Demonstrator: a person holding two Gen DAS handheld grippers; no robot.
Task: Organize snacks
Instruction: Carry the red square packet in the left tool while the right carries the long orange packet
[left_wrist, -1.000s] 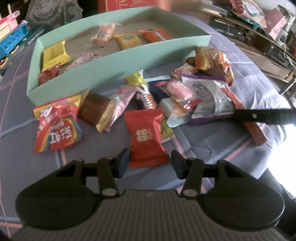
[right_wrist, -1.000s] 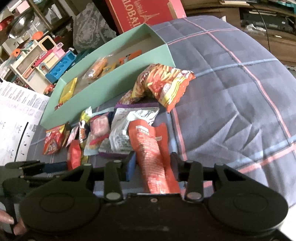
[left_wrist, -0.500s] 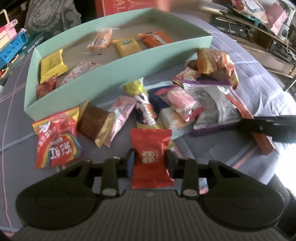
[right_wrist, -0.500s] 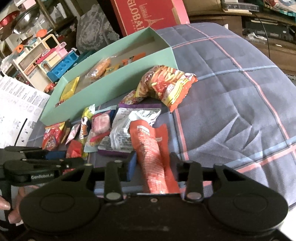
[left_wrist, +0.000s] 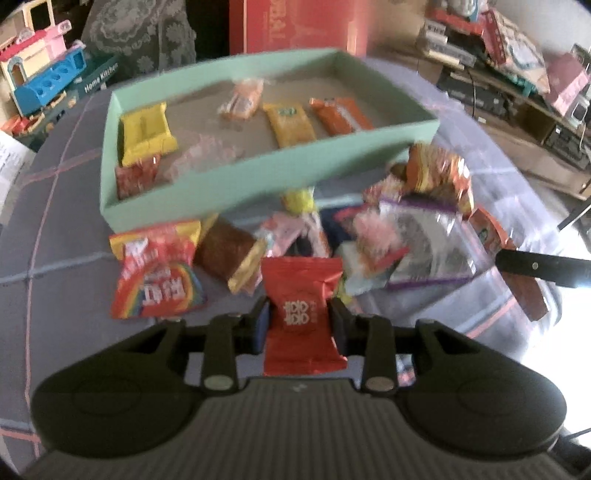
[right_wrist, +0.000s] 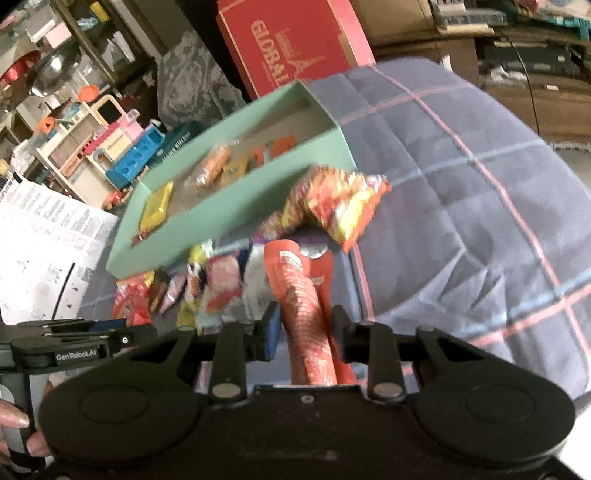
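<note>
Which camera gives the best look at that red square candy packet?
The left wrist view: the red packet sits centred, clamped in the left gripper. The right wrist view shows only a red sliver beside the left gripper.

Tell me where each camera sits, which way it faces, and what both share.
Left wrist: on the left hand-held gripper, angled down past its red packet at the green box; no person shows.
Right wrist: on the right hand-held gripper, angled down along its orange packet; fingertips show lower left.
Shared: the box, the snack pile, the other gripper.
</note>
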